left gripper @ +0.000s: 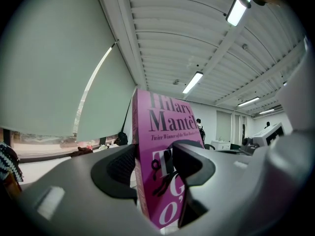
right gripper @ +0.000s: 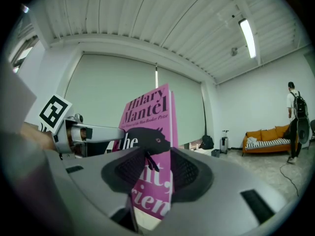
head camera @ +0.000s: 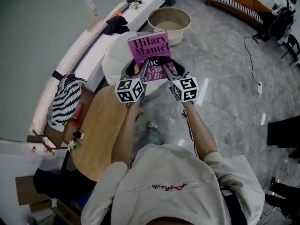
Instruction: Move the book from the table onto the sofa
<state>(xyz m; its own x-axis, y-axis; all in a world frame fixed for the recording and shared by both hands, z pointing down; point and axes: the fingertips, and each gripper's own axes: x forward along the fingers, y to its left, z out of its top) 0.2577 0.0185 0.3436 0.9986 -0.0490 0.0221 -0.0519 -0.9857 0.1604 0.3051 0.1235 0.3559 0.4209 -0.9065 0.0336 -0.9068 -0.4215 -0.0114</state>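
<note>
pink paperback book (head camera: 151, 53) — black lettering, flat

Grey marbled floor (head camera: 225, 74), pale window blinds (left gripper: 49, 73), ribbed ceiling (left gripper: 187, 28), perhaps 4 strip lights (left gripper: 194, 81).

The book (head camera: 149, 48) sits between the left tool (head camera: 139, 69) and the right tool (head camera: 170, 72), beyond the counter (head camera: 101, 135); a tub (head camera: 169, 22) lies behind it, the sofa (head camera: 234, 1) far right.
</note>
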